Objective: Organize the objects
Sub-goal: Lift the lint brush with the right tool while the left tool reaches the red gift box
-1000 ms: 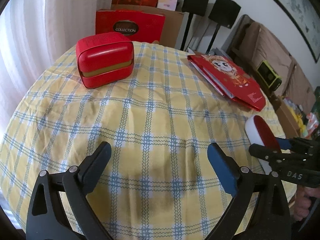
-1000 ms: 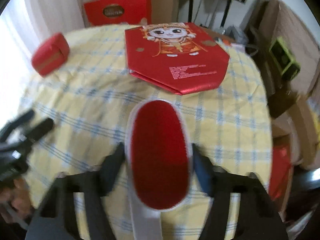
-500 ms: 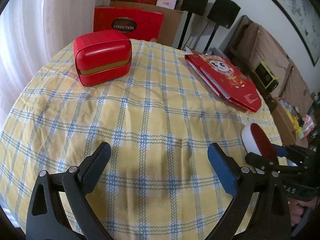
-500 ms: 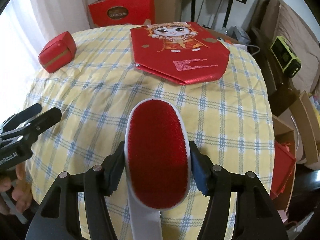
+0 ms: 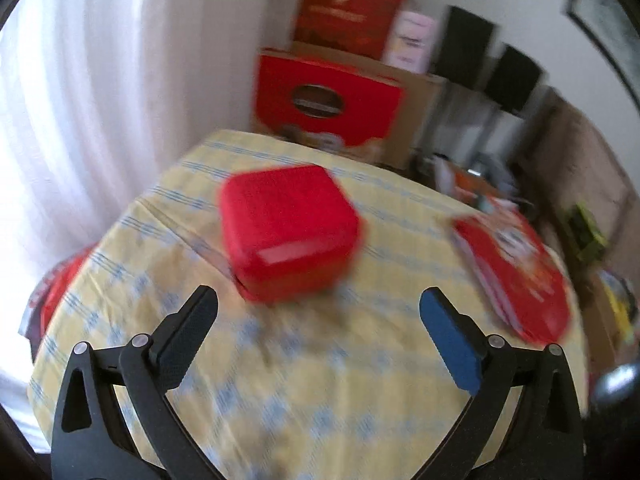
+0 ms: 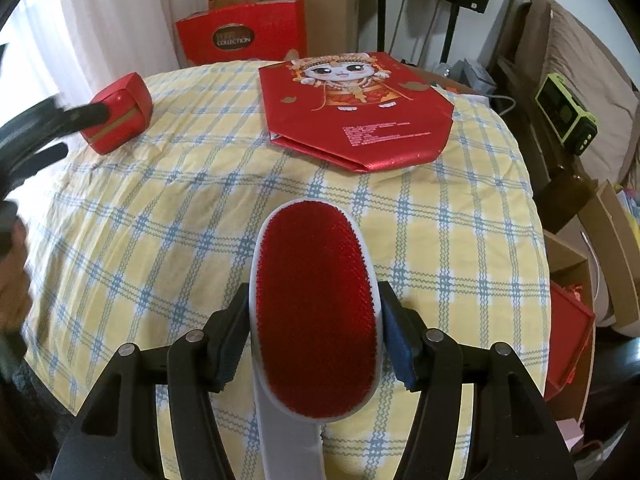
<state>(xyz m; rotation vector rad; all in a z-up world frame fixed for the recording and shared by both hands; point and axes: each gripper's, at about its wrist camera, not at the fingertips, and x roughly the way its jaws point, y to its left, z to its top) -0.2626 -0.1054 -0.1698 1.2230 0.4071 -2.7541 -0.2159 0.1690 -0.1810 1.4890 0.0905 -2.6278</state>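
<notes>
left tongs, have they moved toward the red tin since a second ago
Yes: the left tongs have closed in on the red tin, which now sits just beyond the tips on the checked tablecloth.

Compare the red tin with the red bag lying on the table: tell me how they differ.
The tin is a blocky, rounded box standing tall off the cloth; the bag lies flat and thin. The tin is plain red with a gold band round its middle; the bag carries a cartoon figure and white print. The tin sits near the table's left edge, the bag toward the far middle. Both are red and rest on the checked cloth.
</notes>
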